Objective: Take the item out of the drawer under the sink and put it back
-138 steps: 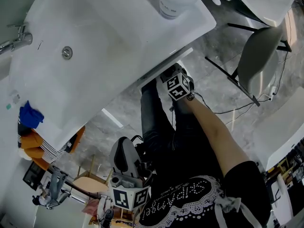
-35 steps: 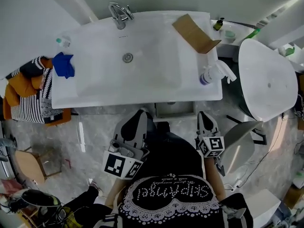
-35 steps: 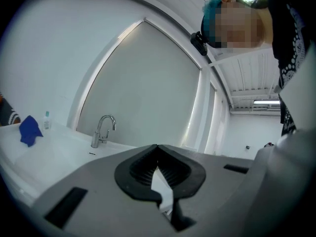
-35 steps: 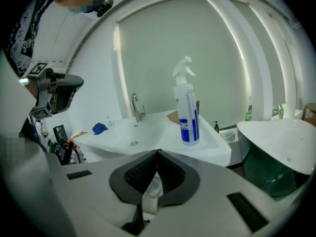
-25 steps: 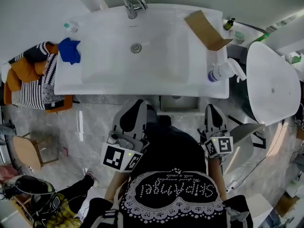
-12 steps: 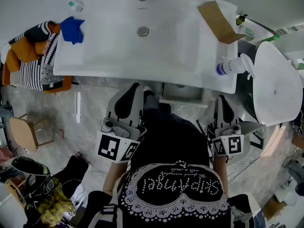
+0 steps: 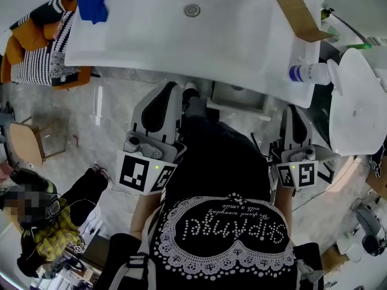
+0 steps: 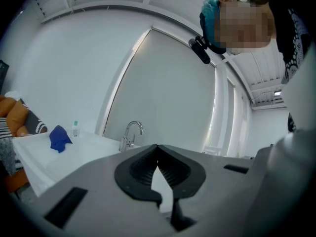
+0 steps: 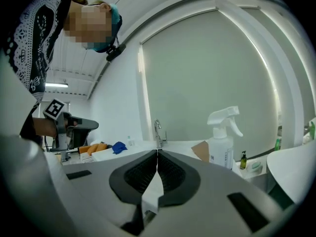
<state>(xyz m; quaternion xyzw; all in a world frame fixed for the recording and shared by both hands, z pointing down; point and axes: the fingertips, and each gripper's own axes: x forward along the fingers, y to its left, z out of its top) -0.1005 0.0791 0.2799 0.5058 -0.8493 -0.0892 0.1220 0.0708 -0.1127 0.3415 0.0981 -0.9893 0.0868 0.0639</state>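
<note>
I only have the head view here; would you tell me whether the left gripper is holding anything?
Observer: No. In the left gripper view, the left gripper has its jaws together with nothing between them.
Operator: Thank you. And the right one?
Observer: The right gripper is shut and empty as well.
Operator: The tap is cut off at the top of my picture; is it in front of them?
Observer: Yes, the faucet stands upright beyond the jaws in both gripper views.

upside-down shirt lettering [image 7: 233, 227], not clearly readable
</note>
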